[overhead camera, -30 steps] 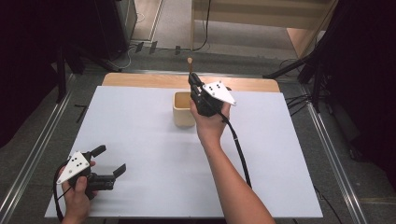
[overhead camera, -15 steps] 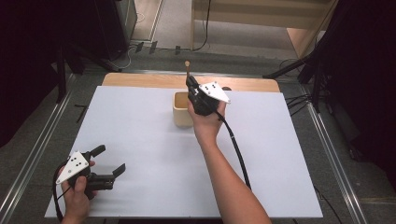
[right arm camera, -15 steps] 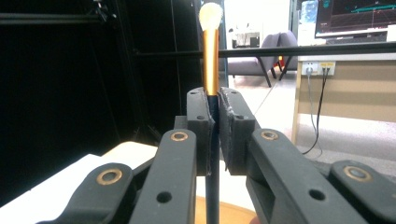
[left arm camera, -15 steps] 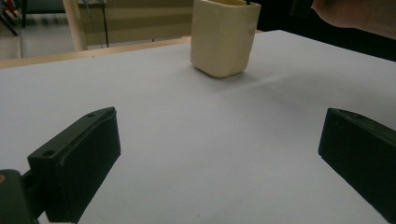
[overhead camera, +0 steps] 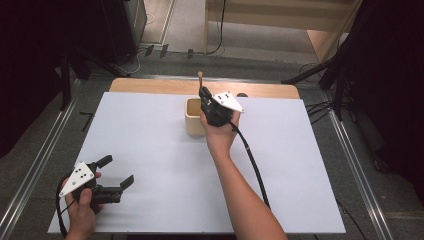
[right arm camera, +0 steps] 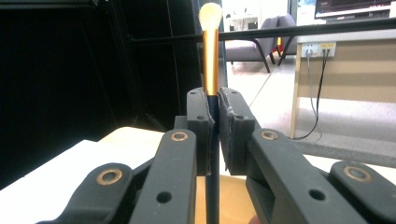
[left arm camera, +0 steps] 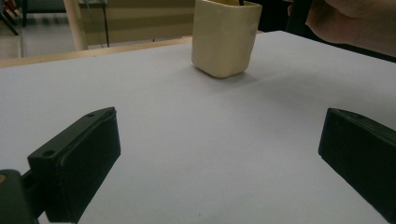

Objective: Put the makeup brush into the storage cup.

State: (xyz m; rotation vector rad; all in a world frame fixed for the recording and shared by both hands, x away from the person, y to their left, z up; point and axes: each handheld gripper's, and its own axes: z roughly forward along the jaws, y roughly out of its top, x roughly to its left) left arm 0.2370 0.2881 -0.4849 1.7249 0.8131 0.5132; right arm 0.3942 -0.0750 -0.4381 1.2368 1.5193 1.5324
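A slim brush [overhead camera: 200,79] with a black handle, gold ferrule and pale tip [right arm camera: 210,51] stands upright, its lower end over or inside a cream square cup [overhead camera: 192,119]. My right gripper [overhead camera: 204,96] is shut on the handle, its jaws pressed against it [right arm camera: 216,121]. The cup [left arm camera: 225,37] sits at the back middle of the white sheet [overhead camera: 150,150]. My left gripper [overhead camera: 119,170] rests near the front left corner, held in a hand, with its jaws wide apart [left arm camera: 219,154] and nothing between them.
A wooden table edge [overhead camera: 150,86] shows behind the white sheet. Metal rails [overhead camera: 37,165] run along both sides of the table. Black stands and cables [overhead camera: 325,80] crowd the floor at back right. The right gripper's cable [overhead camera: 252,165] trails along the forearm.
The right gripper has lowered the brush slightly and shifted it a little left, toward the cup. The left gripper has stayed put.
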